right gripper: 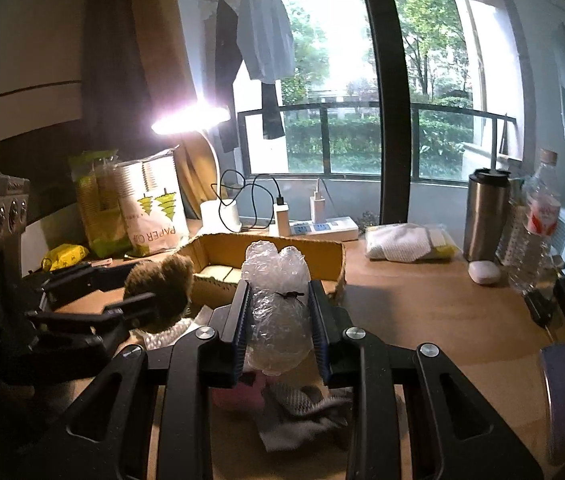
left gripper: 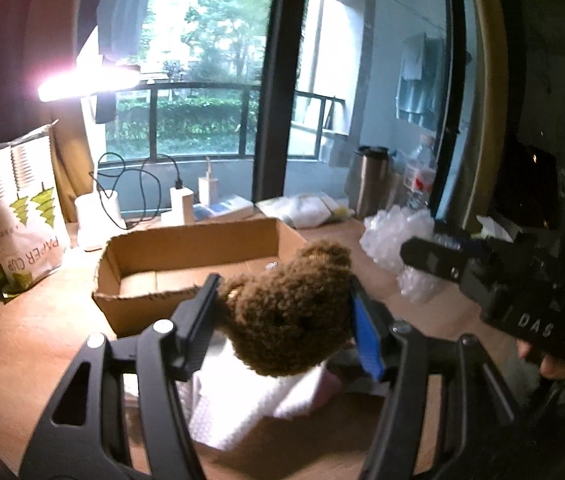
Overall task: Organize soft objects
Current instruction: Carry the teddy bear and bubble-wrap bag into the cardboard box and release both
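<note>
With both tools loaded at once, we are in the carry step of the tidy-up: each soft thing is off the bench point(right gripper: 422, 312) and on its way to the cardboard box point(left gripper: 186, 256) at the far middle of the wooden top.

Our left gripper point(left gripper: 282, 312) has its jaws pinching the brown teddy bear point(left gripper: 290, 312) by the head, one pad on either side, the bear's white body hanging below and just short of the box's near wall. Our right gripper point(right gripper: 278, 312) has its jaws pressed in on a wad of clear bubble wrap point(right gripper: 276, 304), tied round the middle with a dark twist; the wad stands up between the pads, in front of the box's near right part.

The box looks empty, its floor bare in both views. Near us, below the right tool, a pink piece and a grey cloth point(right gripper: 302, 412) lie on the bench, apparently waiting their turn.

We judge the next move to be a short push forward over the near wall of the box, then a release of each load. The two tools sit close side by side, so going in one at a time looks the safer course; the bear's dangling body could catch the cardboard edge.
</note>
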The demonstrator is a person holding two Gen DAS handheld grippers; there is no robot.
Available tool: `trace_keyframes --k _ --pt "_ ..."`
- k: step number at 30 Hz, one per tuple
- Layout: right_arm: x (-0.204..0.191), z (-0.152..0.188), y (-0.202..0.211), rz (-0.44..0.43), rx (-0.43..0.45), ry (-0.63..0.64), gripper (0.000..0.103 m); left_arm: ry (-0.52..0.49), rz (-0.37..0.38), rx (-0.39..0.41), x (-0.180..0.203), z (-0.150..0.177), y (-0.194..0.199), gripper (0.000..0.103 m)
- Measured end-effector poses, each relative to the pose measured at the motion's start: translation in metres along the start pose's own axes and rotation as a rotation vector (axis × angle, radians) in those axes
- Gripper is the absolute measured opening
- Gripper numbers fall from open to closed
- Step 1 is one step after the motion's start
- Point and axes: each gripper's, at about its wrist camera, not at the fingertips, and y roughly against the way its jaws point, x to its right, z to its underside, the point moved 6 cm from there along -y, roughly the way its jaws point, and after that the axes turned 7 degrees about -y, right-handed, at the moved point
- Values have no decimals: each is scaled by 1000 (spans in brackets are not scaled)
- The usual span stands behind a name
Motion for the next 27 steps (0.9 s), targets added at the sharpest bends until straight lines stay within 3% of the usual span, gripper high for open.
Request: trace_keyframes --k 18,27 --pt "-1 -35 -55 16 15 22 30 45 -28 67 -38 -39 -38 62" --pt "19 -45 -98 60 2 19 30 41 -35 52 -44 -44 -82 62"
